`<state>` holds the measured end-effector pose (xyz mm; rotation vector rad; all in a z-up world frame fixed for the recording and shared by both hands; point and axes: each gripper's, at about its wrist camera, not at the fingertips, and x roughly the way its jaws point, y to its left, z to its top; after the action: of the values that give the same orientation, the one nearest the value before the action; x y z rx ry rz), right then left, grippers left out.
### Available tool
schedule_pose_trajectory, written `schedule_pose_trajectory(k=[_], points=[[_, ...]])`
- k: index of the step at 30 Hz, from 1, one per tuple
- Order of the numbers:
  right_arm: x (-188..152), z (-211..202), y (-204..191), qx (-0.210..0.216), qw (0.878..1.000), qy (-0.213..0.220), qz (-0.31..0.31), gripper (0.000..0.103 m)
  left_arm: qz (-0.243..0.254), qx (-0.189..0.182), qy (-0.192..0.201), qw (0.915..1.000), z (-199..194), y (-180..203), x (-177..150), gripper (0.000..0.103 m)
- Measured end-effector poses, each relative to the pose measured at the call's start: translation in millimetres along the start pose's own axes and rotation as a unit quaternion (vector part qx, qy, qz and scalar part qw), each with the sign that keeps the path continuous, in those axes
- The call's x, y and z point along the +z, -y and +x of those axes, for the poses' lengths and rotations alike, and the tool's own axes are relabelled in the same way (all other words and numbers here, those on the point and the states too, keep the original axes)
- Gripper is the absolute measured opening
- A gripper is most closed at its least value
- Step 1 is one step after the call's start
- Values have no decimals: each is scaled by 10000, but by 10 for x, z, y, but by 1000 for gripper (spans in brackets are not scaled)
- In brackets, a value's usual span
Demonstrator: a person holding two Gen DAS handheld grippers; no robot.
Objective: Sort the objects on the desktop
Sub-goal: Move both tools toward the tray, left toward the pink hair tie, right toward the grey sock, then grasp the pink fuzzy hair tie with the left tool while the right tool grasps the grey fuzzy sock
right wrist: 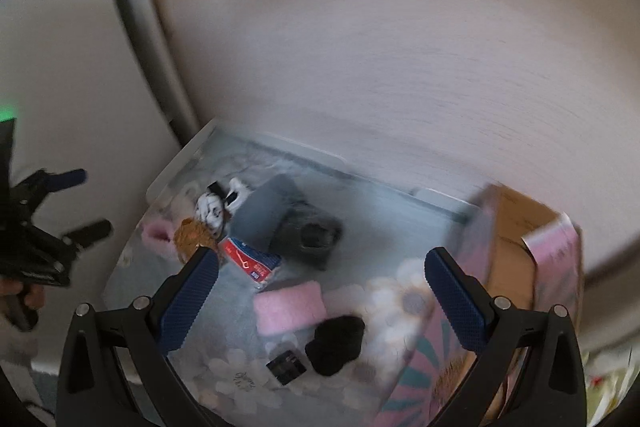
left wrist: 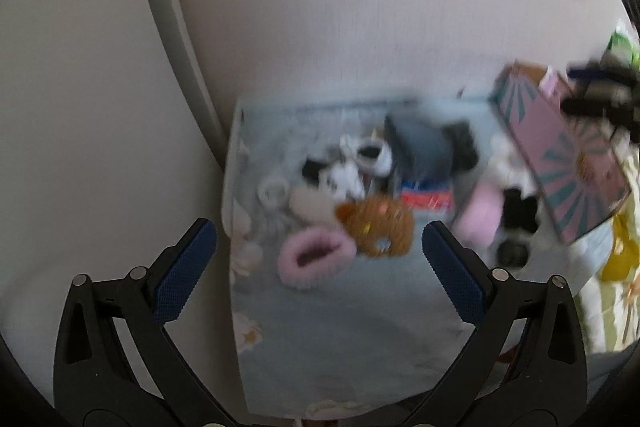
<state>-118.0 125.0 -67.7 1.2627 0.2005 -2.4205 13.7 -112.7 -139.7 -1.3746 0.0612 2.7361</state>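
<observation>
Left gripper (left wrist: 319,269): blue-padded fingers (left wrist: 182,269) spread wide, holding nothing, touching nothing, hovering above the mat.
Right gripper (right wrist: 322,295): fingers (right wrist: 456,297) equally wide apart and empty, over the same mat.
Floral mat (left wrist: 340,347): pale blue, carrying the desktop clutter; both views are blurred.
Pink fluffy ring (left wrist: 316,259): on the mat, between the left fingers in view, touching the brown plush.
Brown plush (left wrist: 378,227): just beyond the ring.
Red-and-blue packet (right wrist: 252,259): mid-mat, beside a grey pouch (right wrist: 266,213).
Pink pad (right wrist: 290,305): near a black lump (right wrist: 336,345).
Pink-and-teal box (right wrist: 516,267): open, at the mat's right edge.
</observation>
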Motion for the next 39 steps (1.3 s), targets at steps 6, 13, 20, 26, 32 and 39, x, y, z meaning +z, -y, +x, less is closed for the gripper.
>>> schedule_pose_trajectory(k=[6,13,20,26,32,39], points=[[128,586,-67,299,9952,-447,-824,103,168,-94,-116,9997,457,-77,-238,97],[173,1231,-159,573,9798,-1019,-1621,103,412,-297,-170,9986,815,-115,-342,94],[152,1576,-191,841,9725,-1303,-1737,102,405,-606,-390,9966,1091,-108,-401,66],[78,1802,-155,1328,9660,-1658,-1471,74,359,-757,-405,9957,1110,-119,-417,42],[119,1692,-102,1478,9683,-1569,-1264,35,363,-724,-460,9957,1095,-107,-413,29],[167,1554,-34,1504,9737,-1381,-1010,14,247,-677,-469,9963,997,-111,-387,29]])
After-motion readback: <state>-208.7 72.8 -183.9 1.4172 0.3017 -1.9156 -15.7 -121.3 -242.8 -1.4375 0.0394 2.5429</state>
